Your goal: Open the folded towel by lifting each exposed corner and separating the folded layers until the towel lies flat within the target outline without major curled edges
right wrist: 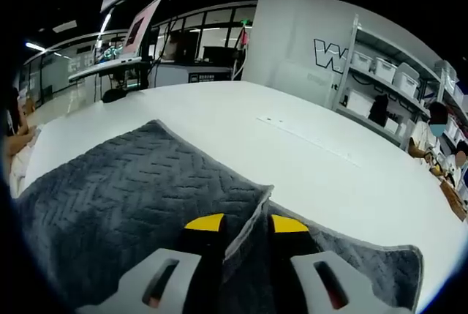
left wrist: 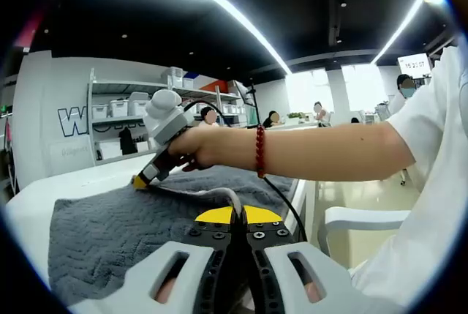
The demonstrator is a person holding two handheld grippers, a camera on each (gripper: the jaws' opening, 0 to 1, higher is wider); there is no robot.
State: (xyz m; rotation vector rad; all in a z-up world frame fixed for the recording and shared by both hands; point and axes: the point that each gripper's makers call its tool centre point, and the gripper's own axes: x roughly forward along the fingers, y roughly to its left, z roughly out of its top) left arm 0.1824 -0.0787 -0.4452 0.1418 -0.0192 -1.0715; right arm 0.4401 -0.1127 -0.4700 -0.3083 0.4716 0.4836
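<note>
The grey towel (right wrist: 139,204) lies across the white table (right wrist: 292,153), filling the lower left of the right gripper view, its chevron-textured top layer still doubled over the one beneath. At the bottom centre of that view the right gripper (right wrist: 245,230) has its yellow-tipped jaws clenched on a raised fold of towel edge, apparently pinching a single layer so it can be peeled off the lower one. In the left gripper view the same gripper sits at centre left, held in the person's hand (left wrist: 201,146), tip down at the towel's far edge. The left gripper (left wrist: 239,217), at the bottom centre of its view, has its jaws pressed together above the near edge of the towel; whether cloth is caught between them I cannot tell. Gripping opposite edges probably lets the layers be spread apart.
</note>
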